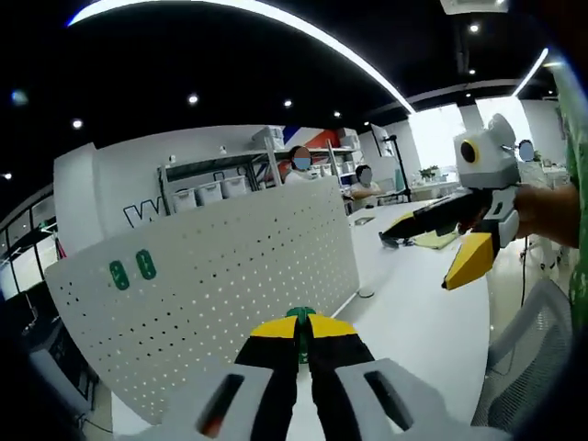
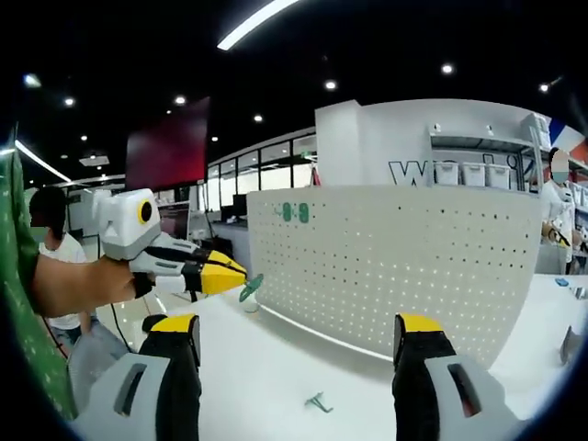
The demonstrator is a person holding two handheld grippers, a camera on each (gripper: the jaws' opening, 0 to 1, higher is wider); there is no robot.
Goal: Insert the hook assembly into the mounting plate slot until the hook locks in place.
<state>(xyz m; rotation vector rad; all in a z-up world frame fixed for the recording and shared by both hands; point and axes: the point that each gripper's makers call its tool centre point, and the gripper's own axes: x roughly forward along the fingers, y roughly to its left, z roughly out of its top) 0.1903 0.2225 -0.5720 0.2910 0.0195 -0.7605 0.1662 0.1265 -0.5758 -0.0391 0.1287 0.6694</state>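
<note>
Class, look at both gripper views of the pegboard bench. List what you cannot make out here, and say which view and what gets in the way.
1. Green hook, left gripper view: the shut left gripper covers most of it; its shape is hidden.
2. Two green hooks on the pegboard, right gripper view: too small to tell how they seat.
3. Green hook on the table: small, form unclear.
4. Pegboard, left gripper view: lower edge hidden by that gripper.

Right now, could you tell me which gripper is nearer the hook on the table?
Right. That hook lies between the right gripper's open jaws; the left gripper, farther off, holds a second hook.
</note>
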